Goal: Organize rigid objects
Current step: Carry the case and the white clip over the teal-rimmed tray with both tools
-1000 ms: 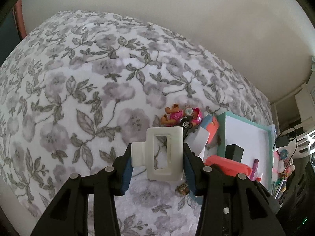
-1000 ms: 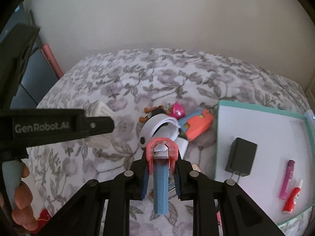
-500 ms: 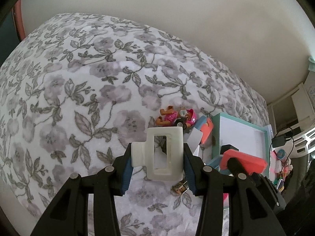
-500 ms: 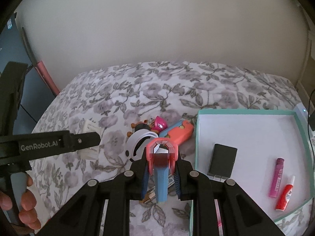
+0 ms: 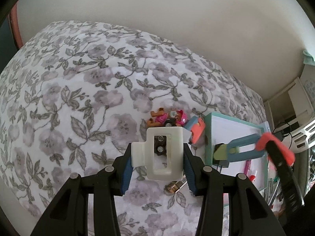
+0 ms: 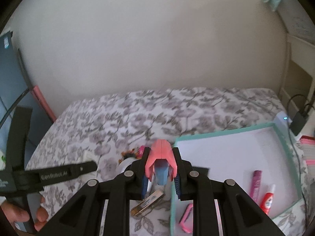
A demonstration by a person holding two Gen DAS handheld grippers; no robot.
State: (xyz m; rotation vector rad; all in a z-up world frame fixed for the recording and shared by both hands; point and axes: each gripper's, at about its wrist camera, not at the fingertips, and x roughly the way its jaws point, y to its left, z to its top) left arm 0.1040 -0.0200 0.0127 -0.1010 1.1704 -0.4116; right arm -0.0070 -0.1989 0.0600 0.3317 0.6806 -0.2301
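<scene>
Pink-and-blue toy tool (image 6: 161,164) sits clamped between the closed jaws of the right gripper (image 6: 160,179), held above the teal tray (image 6: 283,137) edge. Left gripper (image 5: 157,169) squeezes a white plastic frame (image 5: 164,153) between its blue pads, above the floral bedspread (image 5: 69,98) beside a toy figure (image 5: 169,117).

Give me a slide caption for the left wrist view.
Left tool grips a white rectangular frame above the floral bedspread, teal tray at right.
</scene>
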